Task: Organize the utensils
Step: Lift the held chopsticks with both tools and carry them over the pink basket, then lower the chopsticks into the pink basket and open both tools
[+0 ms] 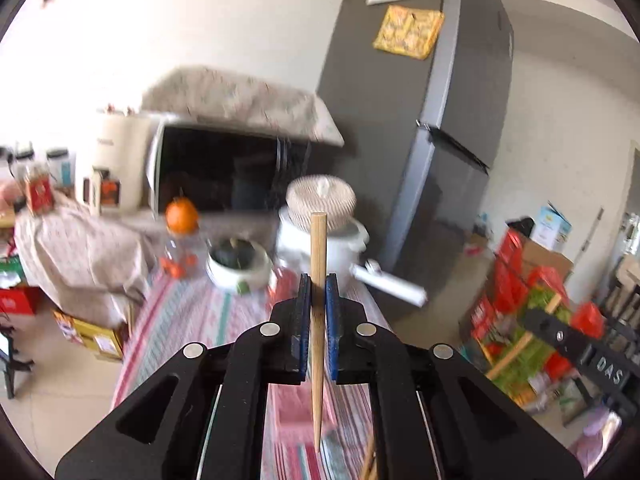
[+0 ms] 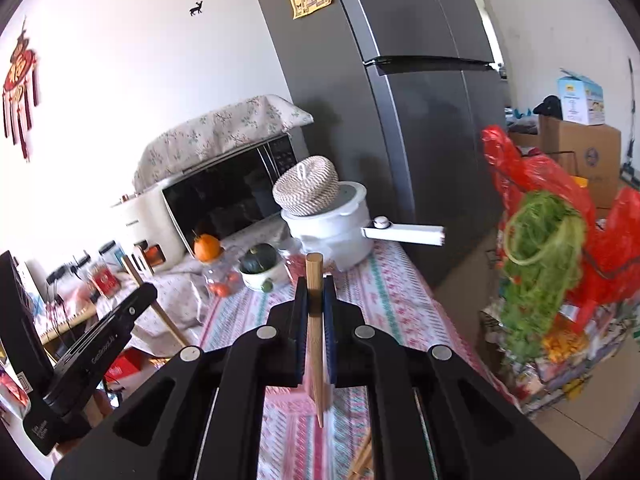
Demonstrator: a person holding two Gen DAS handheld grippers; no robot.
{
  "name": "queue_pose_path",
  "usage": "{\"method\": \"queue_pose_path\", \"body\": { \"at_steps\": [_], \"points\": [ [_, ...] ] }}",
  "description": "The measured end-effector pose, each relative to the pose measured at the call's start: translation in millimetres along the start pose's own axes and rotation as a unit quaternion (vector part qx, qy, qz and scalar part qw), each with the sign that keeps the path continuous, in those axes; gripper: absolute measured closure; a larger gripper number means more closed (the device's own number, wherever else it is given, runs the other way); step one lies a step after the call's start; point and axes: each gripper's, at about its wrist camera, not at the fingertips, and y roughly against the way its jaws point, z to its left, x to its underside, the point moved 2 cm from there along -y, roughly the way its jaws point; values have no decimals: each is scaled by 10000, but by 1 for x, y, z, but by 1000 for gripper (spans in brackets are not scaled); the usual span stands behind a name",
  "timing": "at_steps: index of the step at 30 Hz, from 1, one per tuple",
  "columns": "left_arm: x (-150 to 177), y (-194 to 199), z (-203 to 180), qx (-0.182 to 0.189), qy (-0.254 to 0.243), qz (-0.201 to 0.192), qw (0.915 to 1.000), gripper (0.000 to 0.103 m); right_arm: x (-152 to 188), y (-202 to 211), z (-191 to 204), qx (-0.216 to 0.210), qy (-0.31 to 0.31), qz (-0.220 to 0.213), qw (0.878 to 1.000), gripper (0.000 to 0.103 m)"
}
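My left gripper (image 1: 319, 286) is shut on a wooden chopstick (image 1: 319, 240), which stands upright between the blue pads with its thin tip pointing down. Under that tip lies a blurred pink tray (image 1: 294, 408), and several more chopsticks (image 1: 370, 462) show at the bottom edge. My right gripper (image 2: 316, 286) is likewise shut on its own upright wooden chopstick (image 2: 316, 360), thick end up. Both are held above the striped tablecloth (image 2: 384, 300). The left gripper's body (image 2: 100, 340) appears at the left of the right wrist view.
At the table's far end stand a white pot (image 2: 336, 232) with a woven lid and long handle, a bowl holding a dark squash (image 2: 258, 266), a jar topped by an orange (image 2: 207, 247) and a microwave (image 2: 224, 196). A grey fridge (image 2: 400, 100) rises behind. Red bags with greens (image 2: 540, 240) are on the right.
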Motion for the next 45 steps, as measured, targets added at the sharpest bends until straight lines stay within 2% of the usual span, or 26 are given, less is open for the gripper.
{"method": "queue_pose_path", "body": {
  "at_steps": [6, 9, 11, 15, 17, 19, 23, 27, 28, 29, 30, 32, 34, 36, 39, 41, 43, 45],
  "points": [
    [0, -40, 11, -318, 259, -87, 9991, 97, -7, -37, 11, -228, -66, -4, 9997, 95],
    [16, -66, 22, -374, 430, 226, 9981, 95, -7, -53, 15, -241, -69, -38, 9997, 95],
    [27, -76, 32, -462, 596, 484, 9960, 83, -4, -67, 14, -266, -123, 32, 9996, 95],
    [37, -68, 50, -657, 829, 525, 9930, 80, 3, -87, 11, -267, -244, 153, 9992, 96],
    [31, -58, 54, -698, 801, 380, 9936, 79, 7, -97, 11, -268, -307, 199, 9990, 96],
    [25, -49, 56, -678, 781, 215, 9944, 71, 10, -107, 12, -242, -340, 227, 9989, 96],
    [20, -43, 54, -640, 726, 101, 9953, 68, 19, -126, 16, -243, -438, 295, 9983, 95],
    [28, -50, 51, -698, 562, 263, 9956, 68, 39, -154, 20, -196, -451, 621, 9969, 85],
    [29, -50, 50, -698, 532, 281, 9958, 68, 42, -155, 21, -167, -404, 647, 9969, 80],
    [30, -49, 50, -707, 494, 282, 9959, 68, 45, -154, 22, -95, -314, 638, 9974, 68],
    [31, -47, 49, -727, 451, 276, 9959, 68, 46, -151, 22, -50, -266, 605, 9978, 64],
    [32, -44, 48, -738, 417, 284, 9960, 67, 46, -143, 21, 76, -173, 546, 9983, 63],
    [34, -40, 46, -751, 389, 295, 9960, 63, 45, -135, 20, 199, -85, 499, 9985, 56],
    [36, -35, 44, -765, 351, 281, 9961, 54, 44, -126, 19, 353, 15, 414, 9985, 45],
    [44, -28, 41, -847, 279, 289, 9956, 47, 46, -112, 15, 655, 152, 303, 9973, 32],
    [51, -24, 40, -879, 258, 341, 9952, 42, 51, -103, 10, 936, 292, 274, 9948, 30],
    [57, -21, 39, -894, 237, 415, 9948, 30, 57, -98, 6, 1125, 400, 315, 9923, 24],
    [66, -17, 37, -899, 197, 500, 9945, 24, 66, -94, 1, 1338, 520, 409, 9888, 19]
  ]
}}
